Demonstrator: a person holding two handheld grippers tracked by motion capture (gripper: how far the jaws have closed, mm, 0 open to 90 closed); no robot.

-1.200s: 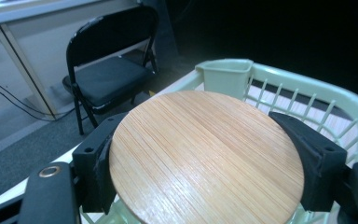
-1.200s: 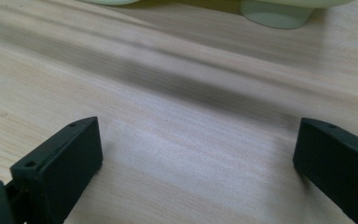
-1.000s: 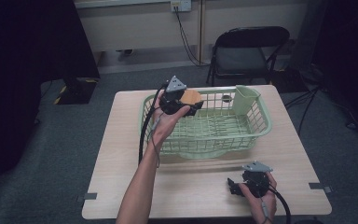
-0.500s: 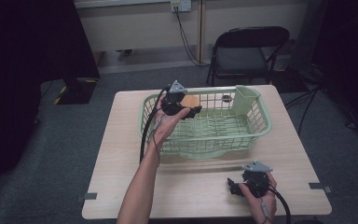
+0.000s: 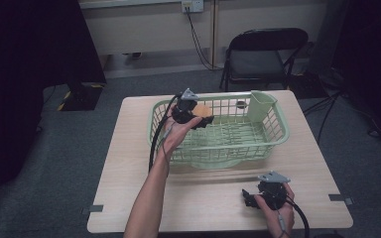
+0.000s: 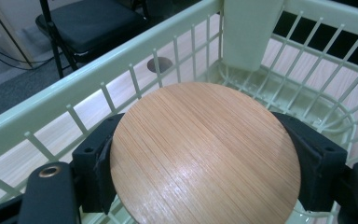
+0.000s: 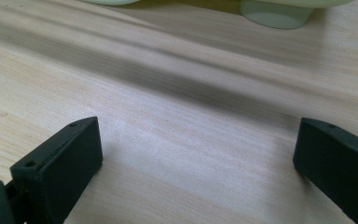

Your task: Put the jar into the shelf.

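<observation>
The left gripper (image 5: 201, 120) clamps a round bamboo disc (image 6: 205, 156) just inside the green basket (image 5: 278, 144) at its left end; better lower it flat before releasing. The right gripper (image 5: 248, 197) rests open on the table (image 5: 129, 188).

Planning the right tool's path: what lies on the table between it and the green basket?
Nothing: in the high view, bare wooden table separates the right tool from the basket.
</observation>
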